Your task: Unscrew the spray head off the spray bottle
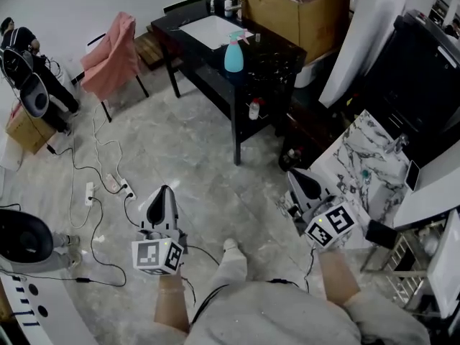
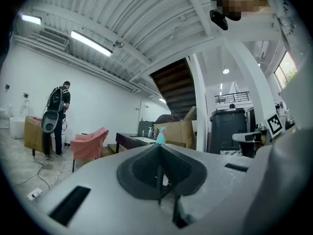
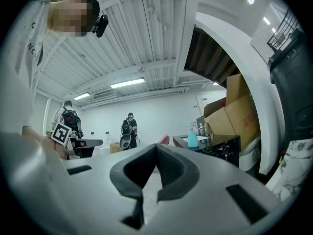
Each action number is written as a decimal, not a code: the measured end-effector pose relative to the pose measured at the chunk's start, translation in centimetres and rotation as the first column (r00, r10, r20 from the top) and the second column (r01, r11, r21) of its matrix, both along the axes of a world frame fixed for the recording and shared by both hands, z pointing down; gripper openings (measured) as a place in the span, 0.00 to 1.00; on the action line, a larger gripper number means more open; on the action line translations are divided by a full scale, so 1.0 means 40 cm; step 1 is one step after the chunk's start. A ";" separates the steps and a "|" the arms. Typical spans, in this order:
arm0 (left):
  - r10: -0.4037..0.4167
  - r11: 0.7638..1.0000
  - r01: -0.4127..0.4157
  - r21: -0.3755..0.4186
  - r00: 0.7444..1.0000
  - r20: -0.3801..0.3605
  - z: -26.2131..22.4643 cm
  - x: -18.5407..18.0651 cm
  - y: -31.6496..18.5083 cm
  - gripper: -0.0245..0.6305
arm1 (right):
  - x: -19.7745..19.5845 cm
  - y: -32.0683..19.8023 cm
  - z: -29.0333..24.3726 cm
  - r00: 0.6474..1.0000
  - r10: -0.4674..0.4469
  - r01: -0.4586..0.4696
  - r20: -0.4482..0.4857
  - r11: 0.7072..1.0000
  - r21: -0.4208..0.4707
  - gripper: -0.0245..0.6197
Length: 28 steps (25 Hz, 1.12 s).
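The spray bottle (image 1: 233, 54) is teal with a pale spray head and stands upright at the near edge of a black table (image 1: 269, 56), far ahead of both grippers. It shows small in the left gripper view (image 2: 160, 136) and the right gripper view (image 3: 192, 139). My left gripper (image 1: 164, 191) is held low over the floor, jaws shut and empty (image 2: 159, 147). My right gripper (image 1: 300, 178) is also held low, to the right, shut with nothing in it (image 3: 155, 147).
A large cardboard box (image 1: 298, 9) and a white sheet (image 1: 212, 31) lie on the table. A small bottle (image 1: 254, 109) stands on its lower shelf. A pink-draped chair (image 1: 111, 56), floor cables with a power strip (image 1: 118, 187), a marble-patterned slab (image 1: 363, 167) and a person with a backpack (image 1: 25, 63) surround it.
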<state>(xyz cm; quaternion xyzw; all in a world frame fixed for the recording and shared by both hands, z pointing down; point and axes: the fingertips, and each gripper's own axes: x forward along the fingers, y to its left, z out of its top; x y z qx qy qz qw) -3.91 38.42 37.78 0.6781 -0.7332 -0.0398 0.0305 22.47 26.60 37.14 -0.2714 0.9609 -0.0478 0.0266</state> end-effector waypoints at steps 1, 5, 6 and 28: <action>-0.003 1.000 0.003 -0.002 1.000 -0.005 0.004 -0.018 -0.018 0.05 | -0.014 -0.020 0.006 1.000 0.004 -0.004 -0.002 1.000 -0.006 0.05; 0.000 1.000 0.000 -0.004 1.000 -0.013 0.017 -0.081 -0.086 0.05 | -0.068 -0.091 0.028 1.000 0.015 -0.016 -0.021 1.000 -0.021 0.05; 0.003 1.000 -0.003 -0.003 1.000 -0.014 0.018 -0.097 -0.104 0.05 | -0.082 -0.109 0.032 1.000 0.019 -0.019 -0.025 1.000 -0.024 0.05; 0.060 0.998 -0.060 -0.012 0.998 0.015 0.055 -0.254 -0.407 0.05 | -0.224 -0.453 0.044 0.994 0.101 -0.100 0.044 0.995 -0.031 0.05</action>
